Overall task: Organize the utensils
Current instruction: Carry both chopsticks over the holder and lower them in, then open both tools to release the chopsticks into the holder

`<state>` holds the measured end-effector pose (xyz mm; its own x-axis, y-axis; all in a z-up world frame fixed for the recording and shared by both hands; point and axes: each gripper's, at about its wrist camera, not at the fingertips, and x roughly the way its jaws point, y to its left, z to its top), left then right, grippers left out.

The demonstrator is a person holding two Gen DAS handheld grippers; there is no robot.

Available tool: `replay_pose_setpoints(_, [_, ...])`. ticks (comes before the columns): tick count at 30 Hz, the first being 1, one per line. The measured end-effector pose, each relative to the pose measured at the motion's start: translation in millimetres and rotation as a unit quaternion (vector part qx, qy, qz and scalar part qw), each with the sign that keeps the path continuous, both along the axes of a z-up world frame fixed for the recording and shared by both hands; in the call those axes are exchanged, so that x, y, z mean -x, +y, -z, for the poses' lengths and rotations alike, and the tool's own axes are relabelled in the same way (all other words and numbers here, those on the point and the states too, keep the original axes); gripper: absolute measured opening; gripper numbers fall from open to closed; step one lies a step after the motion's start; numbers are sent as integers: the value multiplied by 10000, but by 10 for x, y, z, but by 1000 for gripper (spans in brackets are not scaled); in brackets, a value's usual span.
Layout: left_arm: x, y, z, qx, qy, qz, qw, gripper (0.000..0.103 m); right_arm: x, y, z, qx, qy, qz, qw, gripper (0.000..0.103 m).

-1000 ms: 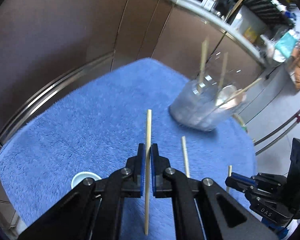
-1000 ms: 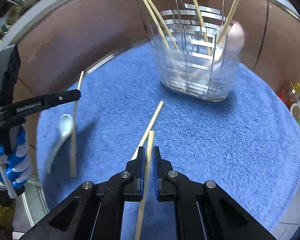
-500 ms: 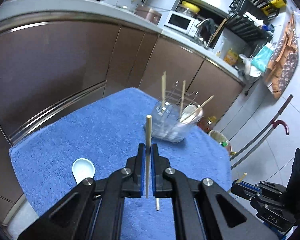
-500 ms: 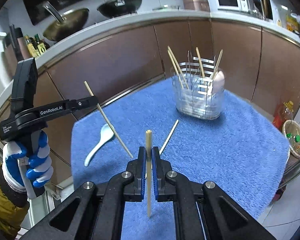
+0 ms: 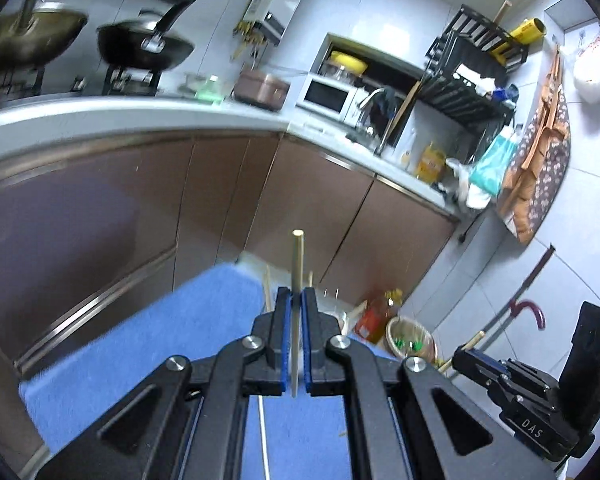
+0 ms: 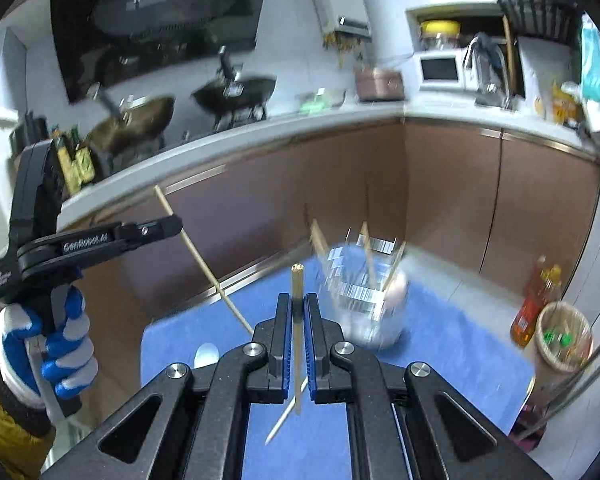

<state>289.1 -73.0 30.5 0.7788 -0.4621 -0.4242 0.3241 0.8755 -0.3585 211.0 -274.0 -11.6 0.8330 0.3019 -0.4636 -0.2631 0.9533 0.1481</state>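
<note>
The left gripper (image 5: pixel 296 300) is clamped on an upright wooden chopstick (image 5: pixel 297 264) above the blue towel (image 5: pixel 172 340). The right gripper (image 6: pixel 298 304) pinches another chopstick (image 6: pixel 297 284), with a loose chopstick (image 6: pixel 286 416) and white spoon (image 6: pixel 206 354) lying on the towel near the wire utensil holder (image 6: pixel 364 296).

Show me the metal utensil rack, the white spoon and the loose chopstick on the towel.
metal utensil rack (image 6: pixel 364 300), right wrist view, front wires, blurred.
white spoon (image 6: pixel 206 354), right wrist view, bowl, partly hidden by the gripper.
loose chopstick (image 6: pixel 282 424), right wrist view, lower shaft on the towel.
</note>
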Motion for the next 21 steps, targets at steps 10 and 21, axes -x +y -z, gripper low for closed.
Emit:
replay_pose_setpoints(10, [-898,-519,35,-152,-54,-117,9998,4,-779,-278,-153,-50,-733,575,9956,6])
replay_pose_setpoints(21, [-1329,-863,1054,-369,279,-241,9986,6,-1351,-217,691,191,-289,838,9959,7])
